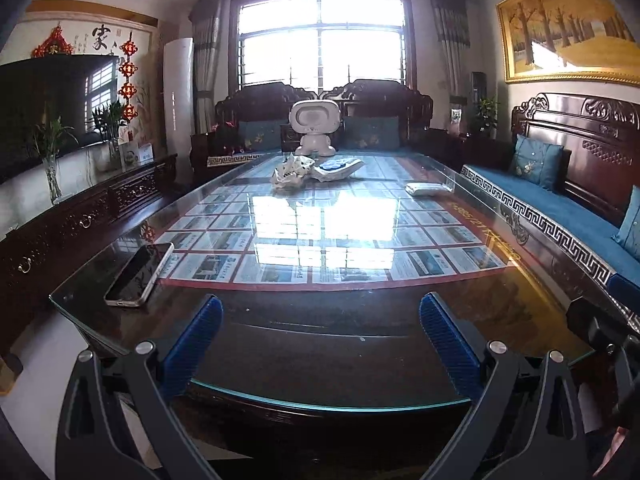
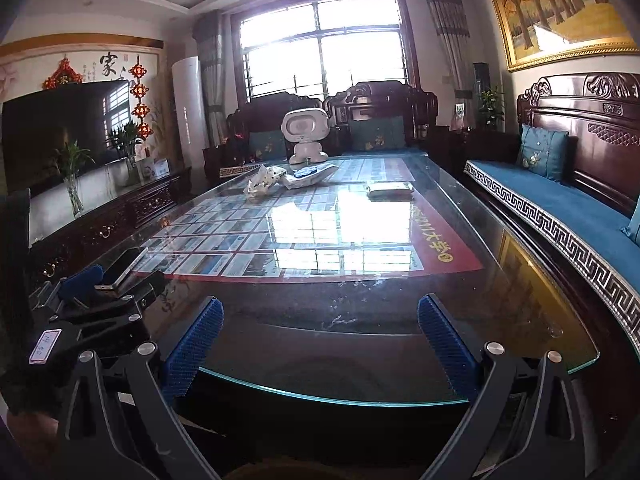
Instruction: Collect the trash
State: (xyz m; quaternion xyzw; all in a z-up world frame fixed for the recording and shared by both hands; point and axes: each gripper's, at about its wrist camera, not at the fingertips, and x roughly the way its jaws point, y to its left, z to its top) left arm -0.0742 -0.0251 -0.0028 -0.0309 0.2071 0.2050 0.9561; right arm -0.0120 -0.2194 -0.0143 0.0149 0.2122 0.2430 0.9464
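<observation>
A crumpled white wrapper [image 1: 291, 171] [image 2: 262, 181] lies at the far end of the glass-topped table [image 1: 320, 404] [image 2: 332, 400]. Beside it lies a flat white packet with blue print [image 1: 338, 168] [image 2: 310, 174]. A small folded white pack [image 1: 426, 188] [image 2: 390, 189] lies to the right. My left gripper [image 1: 320, 340] is open and empty above the table's near edge. My right gripper [image 2: 320, 340] is open and empty, also at the near edge. The left gripper's body shows at the left of the right wrist view [image 2: 92, 308].
A phone [image 1: 140, 274] [image 2: 122, 268] lies on the near left of the table. A white robot toy [image 1: 315, 127] [image 2: 306, 134] stands at the far end. Carved wooden sofas with blue cushions [image 1: 560, 208] run along the right and back. A TV cabinet [image 1: 88, 216] stands left.
</observation>
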